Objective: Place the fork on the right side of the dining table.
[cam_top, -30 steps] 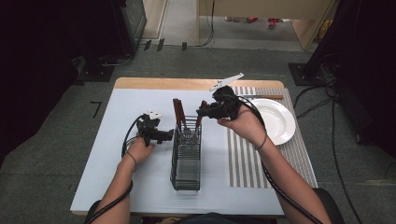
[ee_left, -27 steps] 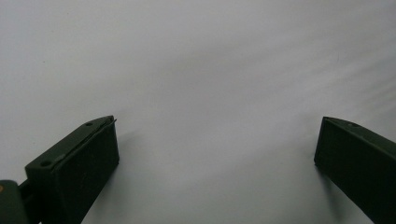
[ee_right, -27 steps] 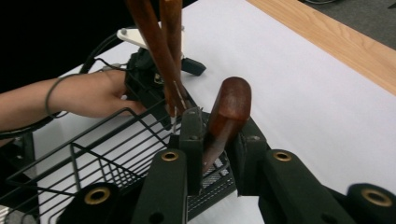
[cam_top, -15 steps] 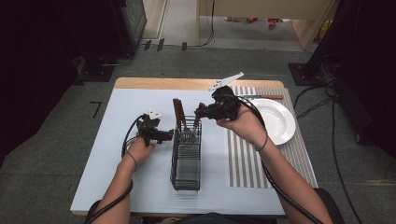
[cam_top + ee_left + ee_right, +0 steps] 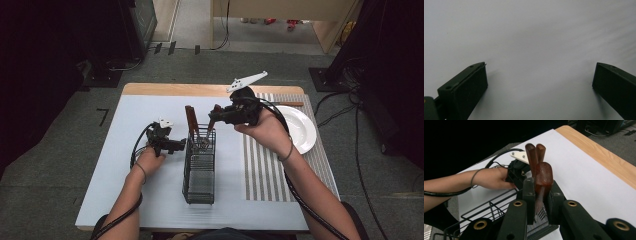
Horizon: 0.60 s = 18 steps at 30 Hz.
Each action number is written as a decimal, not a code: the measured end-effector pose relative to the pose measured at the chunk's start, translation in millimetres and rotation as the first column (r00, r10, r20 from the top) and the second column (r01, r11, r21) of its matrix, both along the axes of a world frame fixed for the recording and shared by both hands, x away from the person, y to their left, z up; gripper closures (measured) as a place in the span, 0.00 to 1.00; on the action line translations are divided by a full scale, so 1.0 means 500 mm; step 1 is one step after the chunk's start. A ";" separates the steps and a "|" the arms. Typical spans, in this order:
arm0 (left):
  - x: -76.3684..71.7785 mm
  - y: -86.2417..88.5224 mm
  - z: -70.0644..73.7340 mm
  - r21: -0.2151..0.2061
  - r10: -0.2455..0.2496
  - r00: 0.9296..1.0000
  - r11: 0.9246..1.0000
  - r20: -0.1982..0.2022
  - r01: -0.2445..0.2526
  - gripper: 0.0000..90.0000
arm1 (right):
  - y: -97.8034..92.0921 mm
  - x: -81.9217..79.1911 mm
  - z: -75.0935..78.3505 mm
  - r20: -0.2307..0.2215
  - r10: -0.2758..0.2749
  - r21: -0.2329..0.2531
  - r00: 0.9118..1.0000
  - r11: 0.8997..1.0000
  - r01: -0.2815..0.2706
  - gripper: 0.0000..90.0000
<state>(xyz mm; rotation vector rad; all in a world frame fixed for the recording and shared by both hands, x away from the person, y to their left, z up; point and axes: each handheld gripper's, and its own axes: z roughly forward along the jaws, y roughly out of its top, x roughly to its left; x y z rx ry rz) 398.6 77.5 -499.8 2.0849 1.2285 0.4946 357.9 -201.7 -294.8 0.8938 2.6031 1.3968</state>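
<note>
Jaws of the right gripper [image 5: 541, 202] clamp a wooden-handled utensil [image 5: 542, 178] at frame centre, above the wire basket [image 5: 200, 160]; left gripper [image 5: 180, 146] jaws spread wide over the tabletop [image 5: 536, 32].

A lab-like room — grey carpet floor [image 5: 60, 150], cables [image 5: 350, 107] trailing past dark equipment racks [image 5: 135, 25] — around one table [image 5: 150, 89].

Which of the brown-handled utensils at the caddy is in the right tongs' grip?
The nearer, broad-handled one, clamped between the right tongs over the wire caddy. The two others stand free behind it, untouched.
</note>
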 end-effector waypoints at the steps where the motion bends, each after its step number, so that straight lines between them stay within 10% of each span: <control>1: 0.000 0.000 0.000 0.000 0.000 1.000 1.000 0.000 0.000 0.00 | -0.002 -0.002 0.005 0.003 0.000 0.005 1.000 1.000 0.000 0.90; 18: 0.000 0.000 0.000 0.000 0.000 1.000 1.000 0.000 0.000 0.00 | -0.039 -0.026 0.071 0.072 -0.013 0.056 0.997 0.998 0.009 0.90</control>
